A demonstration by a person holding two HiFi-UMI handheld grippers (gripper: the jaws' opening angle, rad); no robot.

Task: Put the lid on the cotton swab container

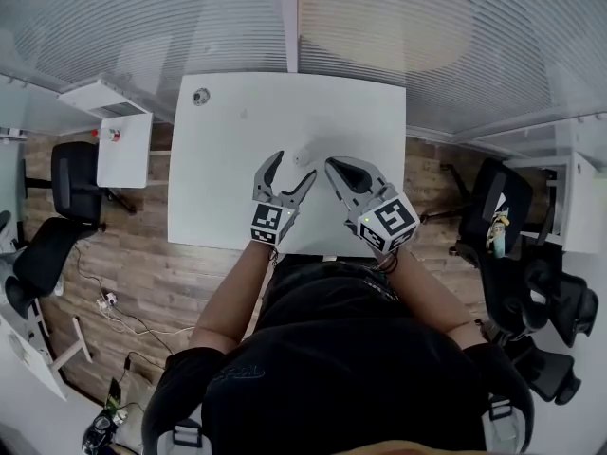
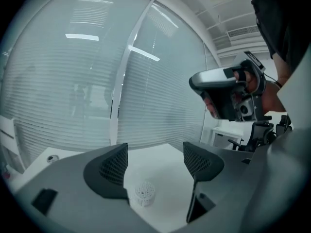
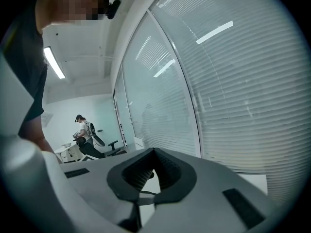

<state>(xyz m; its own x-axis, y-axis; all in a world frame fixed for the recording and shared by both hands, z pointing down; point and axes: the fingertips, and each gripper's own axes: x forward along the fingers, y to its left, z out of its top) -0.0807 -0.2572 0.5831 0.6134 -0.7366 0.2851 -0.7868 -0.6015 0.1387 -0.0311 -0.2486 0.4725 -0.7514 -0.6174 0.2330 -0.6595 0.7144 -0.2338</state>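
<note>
Left gripper view gives me the cotton swab container (image 2: 144,192): a small white round tub standing upright on the white worktop (image 2: 170,186), its top a field of small dots. It shows low in the gap of the left gripper (image 2: 155,161), close to the finger at 9 o'clock, and neither pad touches it. Those fingers are spread wide and released, with nothing gripped.

From the head view the container (image 1: 305,153) is only a faint white spot near the middle of the worktop (image 1: 237,159), at 1 o'clock from the left gripper (image 1: 295,165) and 11 o'clock from the right gripper (image 1: 332,165), just beyond both sets of tips.

In its own view the right gripper (image 3: 154,154) has its fingers clenched, tips meeting, and I can make out nothing between them.

Farther out, a small round disc (image 1: 200,96) lies at the worktop's 10 o'clock corner; I cannot tell what it is. Slatted blinds (image 1: 427,27) run along the 12 o'clock side. A black office chair (image 1: 71,173) stands on the wood floor (image 1: 142,273) at 9 o'clock, and more chairs (image 1: 498,207) at 3 o'clock. A person (image 3: 83,130) is well off in the background of the right gripper view.
</note>
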